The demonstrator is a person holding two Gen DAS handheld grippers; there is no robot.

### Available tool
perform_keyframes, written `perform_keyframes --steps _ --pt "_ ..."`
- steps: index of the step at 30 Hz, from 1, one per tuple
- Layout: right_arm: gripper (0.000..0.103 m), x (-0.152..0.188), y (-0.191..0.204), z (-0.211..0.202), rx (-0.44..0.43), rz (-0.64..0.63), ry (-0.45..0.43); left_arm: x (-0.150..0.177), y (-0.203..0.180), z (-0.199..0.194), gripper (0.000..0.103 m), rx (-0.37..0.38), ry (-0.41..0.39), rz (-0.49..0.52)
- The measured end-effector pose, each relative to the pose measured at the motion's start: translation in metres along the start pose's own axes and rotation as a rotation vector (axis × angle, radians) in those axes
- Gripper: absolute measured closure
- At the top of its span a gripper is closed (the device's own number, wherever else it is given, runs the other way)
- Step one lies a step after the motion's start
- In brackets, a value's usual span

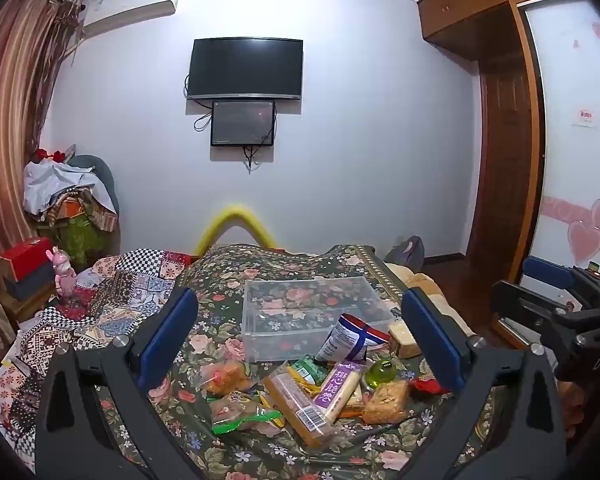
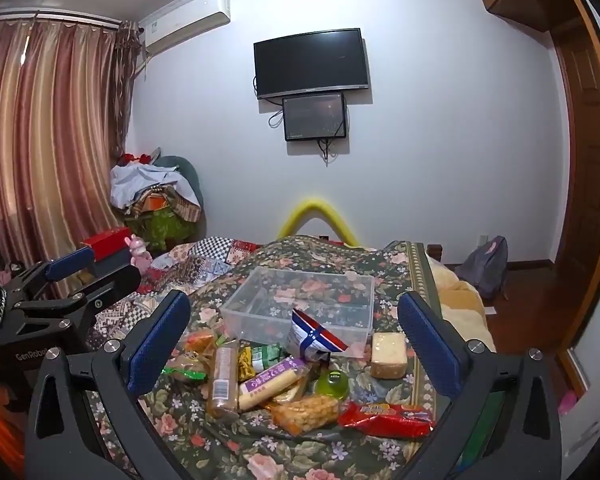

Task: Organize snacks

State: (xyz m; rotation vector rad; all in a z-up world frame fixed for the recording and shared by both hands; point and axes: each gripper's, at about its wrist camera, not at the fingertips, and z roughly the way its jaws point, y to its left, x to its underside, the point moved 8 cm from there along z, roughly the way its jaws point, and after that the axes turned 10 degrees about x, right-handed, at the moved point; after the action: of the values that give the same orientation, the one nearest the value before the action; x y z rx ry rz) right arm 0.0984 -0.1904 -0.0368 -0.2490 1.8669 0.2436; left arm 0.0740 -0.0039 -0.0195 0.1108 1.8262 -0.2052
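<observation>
A clear plastic box (image 1: 259,320) (image 2: 235,312) stands empty on the floral bedspread (image 1: 227,276) (image 2: 380,264). In front of it lies a pile of wrapped snacks: a blue-and-white pouch (image 1: 348,338) (image 2: 312,334), a purple-labelled stick (image 1: 340,390) (image 2: 267,380), a long cracker pack (image 1: 295,400) (image 2: 223,376), a green jelly cup (image 1: 382,372) (image 2: 332,382), a red wrapper (image 2: 388,414) and a pale cake (image 2: 388,354). My left gripper (image 1: 300,336) is open and empty above the pile. My right gripper (image 2: 295,328) is open and empty too; it also shows in the left wrist view (image 1: 548,300).
A patchwork quilt (image 1: 111,296) lies left of the bedspread. A pink toy (image 1: 64,276) and red box (image 1: 21,256) sit at the left. A pile of clothes (image 2: 155,196) is by the curtain. A backpack (image 2: 484,264) is on the floor right of the bed.
</observation>
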Motion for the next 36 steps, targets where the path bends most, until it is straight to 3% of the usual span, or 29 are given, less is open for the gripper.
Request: perform_keyframes --steps 36 --pt "0.000 -0.0001 -0.0078 0.0003 0.004 0.038 -0.019 0.0010 -0.0072 -0.0014 0.000 0.027 -0.003 0.006"
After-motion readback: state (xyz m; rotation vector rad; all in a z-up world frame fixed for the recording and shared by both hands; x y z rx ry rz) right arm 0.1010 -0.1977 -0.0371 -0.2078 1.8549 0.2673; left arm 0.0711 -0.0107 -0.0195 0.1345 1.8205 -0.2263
